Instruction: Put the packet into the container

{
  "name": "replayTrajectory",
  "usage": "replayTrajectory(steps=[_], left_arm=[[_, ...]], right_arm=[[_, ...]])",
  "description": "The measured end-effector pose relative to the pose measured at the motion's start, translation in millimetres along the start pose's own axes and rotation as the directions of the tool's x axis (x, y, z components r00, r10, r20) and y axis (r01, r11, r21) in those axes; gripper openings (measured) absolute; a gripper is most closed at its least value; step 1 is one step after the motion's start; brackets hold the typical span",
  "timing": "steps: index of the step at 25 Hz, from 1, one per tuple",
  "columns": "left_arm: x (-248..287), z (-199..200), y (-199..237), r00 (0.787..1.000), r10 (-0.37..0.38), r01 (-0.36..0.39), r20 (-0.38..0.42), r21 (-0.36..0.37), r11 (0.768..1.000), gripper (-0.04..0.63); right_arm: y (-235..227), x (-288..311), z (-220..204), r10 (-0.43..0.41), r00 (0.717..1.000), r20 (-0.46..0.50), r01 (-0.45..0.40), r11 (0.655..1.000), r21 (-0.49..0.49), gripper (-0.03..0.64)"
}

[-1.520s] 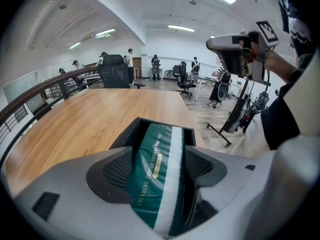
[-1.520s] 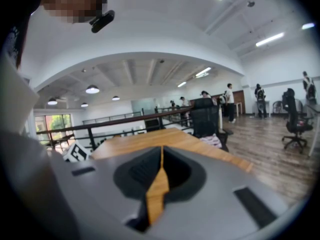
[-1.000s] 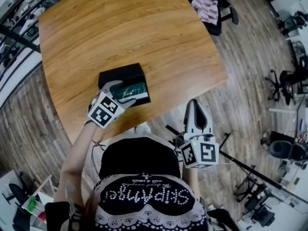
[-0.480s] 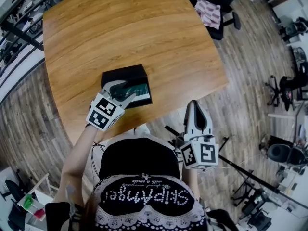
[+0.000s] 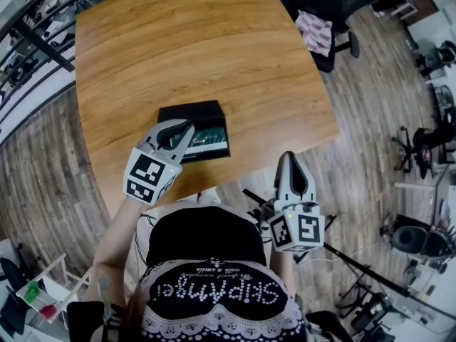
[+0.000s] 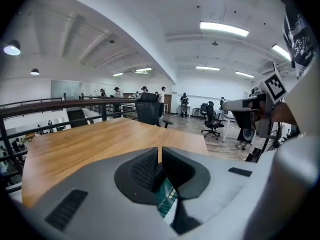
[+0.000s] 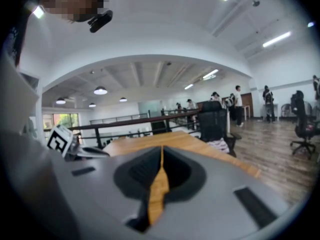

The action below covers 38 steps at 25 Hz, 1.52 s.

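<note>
A black open container (image 5: 191, 111) sits on the wooden table (image 5: 199, 41) near its front edge. The green packet (image 5: 209, 139) lies inside it. My left gripper (image 5: 187, 127) hovers above the container's near left side; its jaws have just been closing and now meet with nothing between them. In the left gripper view the shut tips (image 6: 160, 151) point over the table, and the packet (image 6: 166, 199) shows below through the gap behind them. My right gripper (image 5: 288, 157) hangs off the table's front right edge, shut and empty (image 7: 161, 151).
An office chair (image 5: 317, 27) draped with a pink cloth stands past the table's right corner. A railing (image 5: 28, 41) runs along the left side. Stand legs (image 5: 356, 255) spread over the wood floor on the right. The person's torso fills the bottom middle.
The left gripper has lifted up and back out of the container and its jaws have come together. The packet stays in the container. The right gripper has kept still.
</note>
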<state>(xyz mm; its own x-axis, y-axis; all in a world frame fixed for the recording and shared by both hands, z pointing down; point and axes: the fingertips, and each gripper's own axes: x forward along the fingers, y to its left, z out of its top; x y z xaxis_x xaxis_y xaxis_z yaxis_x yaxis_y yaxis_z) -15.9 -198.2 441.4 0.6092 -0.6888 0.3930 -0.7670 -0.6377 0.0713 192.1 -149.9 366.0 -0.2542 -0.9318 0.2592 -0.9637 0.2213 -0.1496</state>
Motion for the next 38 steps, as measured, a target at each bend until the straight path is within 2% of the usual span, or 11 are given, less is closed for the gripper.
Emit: replayTrajectory(steps=[4, 8, 15, 23, 26, 32, 35, 38], left_arm=[[-24.5, 23.9, 6.4, 0.994, 0.071, -0.07, 0.086, -0.011, 0.997, 0.038], [-55.8, 45.8, 19.2, 0.972, 0.169, -0.165, 0.164, -0.035, 0.986, 0.032], [-122.4, 74.1, 32.9, 0.901, 0.317, -0.285, 0.296, -0.148, 0.947, 0.031], [-183.4, 90.5, 28.1, 0.819, 0.421, -0.386, 0.39, -0.168, 0.907, 0.031], [-199.1, 90.2, 23.2, 0.794, 0.45, -0.403, 0.409, -0.2, 0.893, 0.031], [-227.5, 75.5, 16.4, 0.761, 0.505, -0.442, 0.407, -0.244, 0.863, 0.031], [-237.0, 64.4, 11.7, 0.753, 0.528, -0.457, 0.393, -0.265, 0.849, 0.031], [-239.3, 55.3, 4.7, 0.756, 0.535, -0.456, 0.376, -0.284, 0.843, 0.031]], right_arm=[[5.9, -0.1, 5.8, 0.017, 1.0, 0.013, -0.017, 1.0, -0.008, 0.035], [15.6, 3.2, 15.5, 0.043, 0.999, 0.032, -0.043, 0.999, -0.022, 0.035], [36.8, 5.3, 27.7, 0.097, 0.994, 0.058, -0.094, 0.995, -0.042, 0.035], [56.2, 2.6, 30.2, 0.143, 0.987, 0.07, -0.139, 0.989, -0.057, 0.035], [58.2, -3.1, 32.6, 0.151, 0.986, 0.077, -0.147, 0.988, -0.058, 0.035], [56.7, -17.9, 40.8, 0.151, 0.983, 0.102, -0.146, 0.988, -0.054, 0.035], [54.2, -27.4, 40.8, 0.145, 0.984, 0.107, -0.14, 0.989, -0.051, 0.035], [51.8, -35.1, 37.8, 0.141, 0.984, 0.107, -0.137, 0.99, -0.044, 0.035]])
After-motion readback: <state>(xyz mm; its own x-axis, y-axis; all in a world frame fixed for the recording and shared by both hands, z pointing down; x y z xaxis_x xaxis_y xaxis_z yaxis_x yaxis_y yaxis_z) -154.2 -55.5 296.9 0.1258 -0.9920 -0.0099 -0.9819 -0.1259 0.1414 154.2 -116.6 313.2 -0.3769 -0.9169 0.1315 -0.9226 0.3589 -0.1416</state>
